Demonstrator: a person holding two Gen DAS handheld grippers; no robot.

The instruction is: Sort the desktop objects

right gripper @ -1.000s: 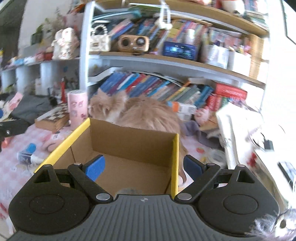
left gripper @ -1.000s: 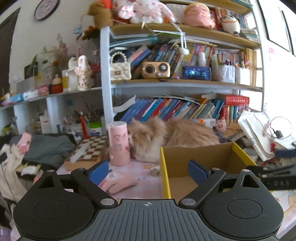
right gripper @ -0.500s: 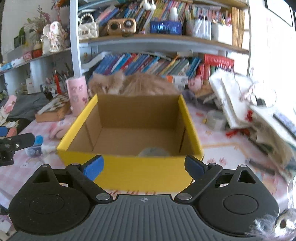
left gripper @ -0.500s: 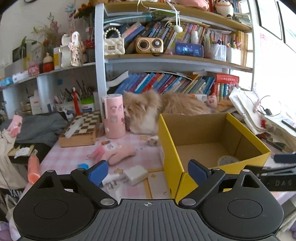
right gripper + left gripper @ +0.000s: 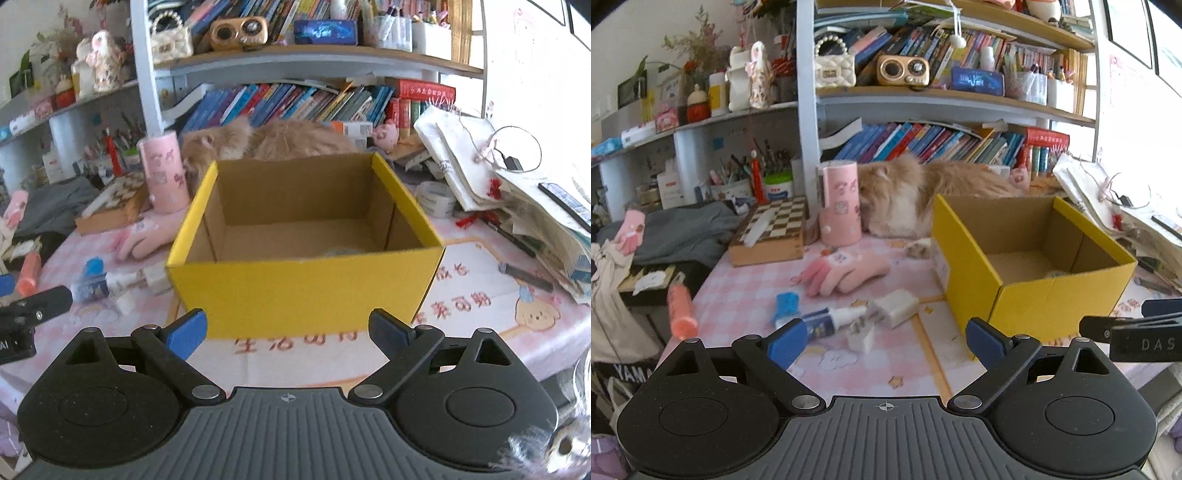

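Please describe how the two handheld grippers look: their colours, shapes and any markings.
Both the left gripper and the right gripper are matte black. Each has a ribbed grey-black centre plate with a small crosshair mark, two round discs at the sides, and angled link arms with silver rivets. The jaws end in blue pads. White letters "DAS" show on the right gripper's side.

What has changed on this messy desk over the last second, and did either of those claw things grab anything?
Both views have tipped downward, so more of the pink desk now shows. Nothing was grabbed: the left gripper and right gripper are open and empty as before. The yellow box, pink glove, white chargers and sleeping cat stayed where they were.
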